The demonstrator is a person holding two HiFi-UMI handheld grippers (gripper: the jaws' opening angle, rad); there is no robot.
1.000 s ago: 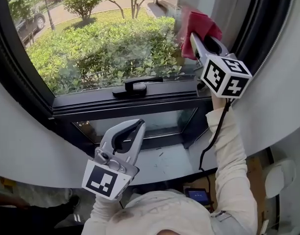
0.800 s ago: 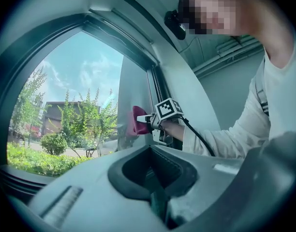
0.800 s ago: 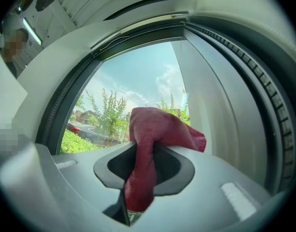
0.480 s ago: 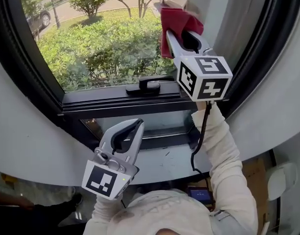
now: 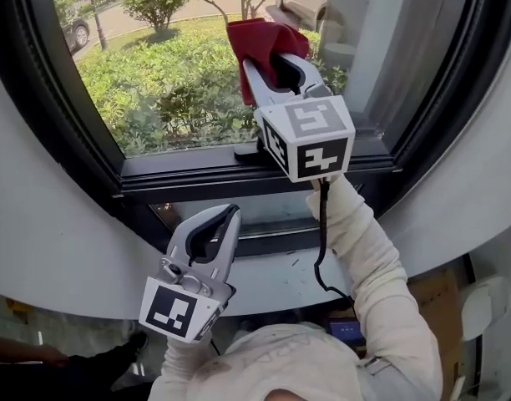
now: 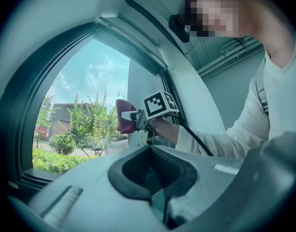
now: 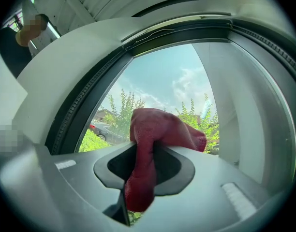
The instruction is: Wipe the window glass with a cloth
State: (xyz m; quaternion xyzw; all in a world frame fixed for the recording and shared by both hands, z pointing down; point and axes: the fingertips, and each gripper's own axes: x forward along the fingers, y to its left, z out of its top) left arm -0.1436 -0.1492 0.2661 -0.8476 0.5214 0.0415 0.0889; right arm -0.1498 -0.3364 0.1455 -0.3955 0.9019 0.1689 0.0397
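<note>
A red cloth [image 5: 264, 38] is pressed against the window glass [image 5: 164, 82] near the middle of the upper pane. My right gripper [image 5: 257, 58] is shut on it, and its marker cube sits just below, over the window's lower rail. In the right gripper view the cloth [image 7: 150, 129] bunches out of the closed jaws, with a tail hanging down between them. My left gripper [image 5: 225, 217] hangs low in front of the sill, shut with nothing in it. From the left gripper view, the cloth [image 6: 123, 116] and the right gripper's cube [image 6: 160, 104] show against the glass.
A black window frame [image 5: 205, 178] rings the glass; its handle [image 5: 245, 150] is mostly hidden behind the cube. A smaller pane [image 5: 276, 210] and a pale sill [image 5: 272, 278] lie below. Shrubs, trees and a parked car [image 5: 74, 32] stand outside. A cardboard box [image 5: 439, 295] sits lower right.
My right gripper has carried the cloth leftward across the glass, from near the right frame toward the middle. The left gripper has stayed put.
</note>
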